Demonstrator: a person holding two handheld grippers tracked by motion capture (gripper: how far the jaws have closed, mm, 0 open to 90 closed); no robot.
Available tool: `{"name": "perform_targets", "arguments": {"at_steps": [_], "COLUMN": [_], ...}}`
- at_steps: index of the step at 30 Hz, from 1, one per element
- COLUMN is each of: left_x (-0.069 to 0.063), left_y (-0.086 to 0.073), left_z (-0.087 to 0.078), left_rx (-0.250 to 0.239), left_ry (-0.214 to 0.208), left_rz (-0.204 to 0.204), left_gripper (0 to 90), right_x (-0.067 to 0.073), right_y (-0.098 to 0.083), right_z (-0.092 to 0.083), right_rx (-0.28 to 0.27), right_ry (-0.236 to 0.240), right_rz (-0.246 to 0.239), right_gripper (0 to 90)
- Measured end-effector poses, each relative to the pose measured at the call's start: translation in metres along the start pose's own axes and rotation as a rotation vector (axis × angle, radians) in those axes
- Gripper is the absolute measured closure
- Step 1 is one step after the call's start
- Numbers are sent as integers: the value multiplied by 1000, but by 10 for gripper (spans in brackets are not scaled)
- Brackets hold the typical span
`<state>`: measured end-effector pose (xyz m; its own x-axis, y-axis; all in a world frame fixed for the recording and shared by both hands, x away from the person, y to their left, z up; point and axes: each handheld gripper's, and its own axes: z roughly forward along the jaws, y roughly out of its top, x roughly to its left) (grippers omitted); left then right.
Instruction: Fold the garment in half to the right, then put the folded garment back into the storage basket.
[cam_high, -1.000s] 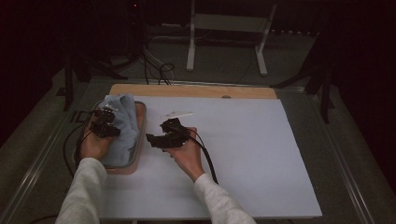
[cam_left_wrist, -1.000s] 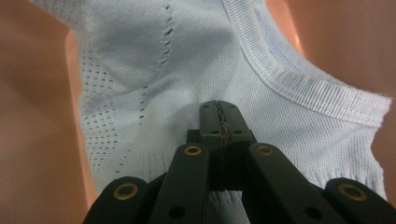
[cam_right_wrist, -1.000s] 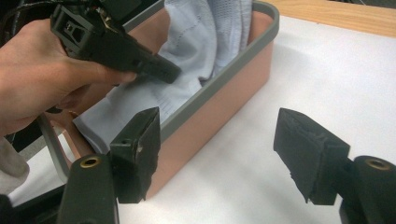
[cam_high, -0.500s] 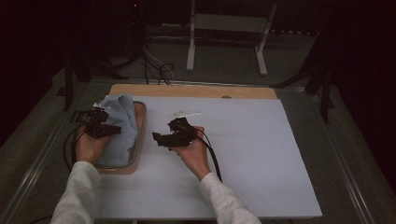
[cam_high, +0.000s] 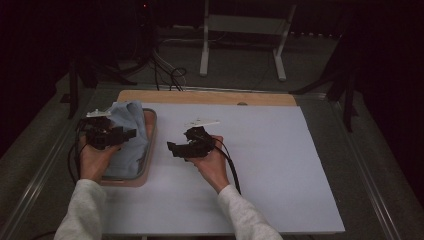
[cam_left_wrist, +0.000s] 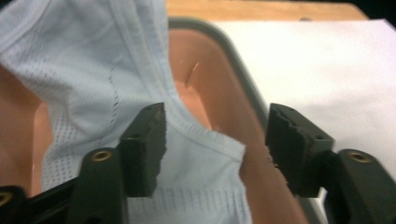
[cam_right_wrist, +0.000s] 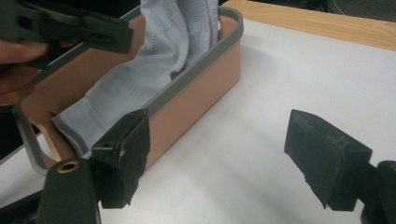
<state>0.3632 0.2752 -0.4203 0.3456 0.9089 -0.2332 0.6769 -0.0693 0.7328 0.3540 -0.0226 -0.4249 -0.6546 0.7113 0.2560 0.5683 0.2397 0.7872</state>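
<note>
At the desk's (cam_high: 280, 165) nine o'clock edge, the cloth (cam_high: 127, 135) lies in the bin (cam_high: 150, 150), its long axis running twelve to six. The left claw (cam_left_wrist: 212, 144) hovers over it, jaws just spread, nothing pinched. The right claw (cam_high: 175, 149) points toward nine o'clock, hand low, jaws apart and bare. The left gripper view shows the cloth's mesh weave and hem.

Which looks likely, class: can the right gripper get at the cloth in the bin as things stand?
Probably yes. The right gripper is open beside the bin, whose top is uncovered, and the cloth lies exposed inside. The left gripper hovering over the cloth could crowd it.
</note>
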Motion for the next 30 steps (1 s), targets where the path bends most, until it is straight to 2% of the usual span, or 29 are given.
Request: {"name": "perform_targets", "arguments": {"at_steps": [2,8,16,24,30], "left_x": [-3,-14,-35,-54,-66], "left_y": [0,0,-6,-9,-13], "left_z": [-3,-9,-13,-11,-7], "left_rx": [-19,-79,-130,-137,-134], "left_ry": [7,-10,-46,-80,-72], "left_rz": [3,7,33,72,114], "left_gripper": [323,188,117,24,5], "right_x": [-1,-3,-8,-13,-19], "right_y": [0,-2,-4,-7,-10], "right_z": [-1,-3,-6,-10,-13], "right_rx": [-2,-7,-10,-14,-21], "right_ry": [0,-3,-16,-25,-32], "right_rz": [1,-7,-14,-16,-20], "right_gripper": [220,206,201,196,185]}}
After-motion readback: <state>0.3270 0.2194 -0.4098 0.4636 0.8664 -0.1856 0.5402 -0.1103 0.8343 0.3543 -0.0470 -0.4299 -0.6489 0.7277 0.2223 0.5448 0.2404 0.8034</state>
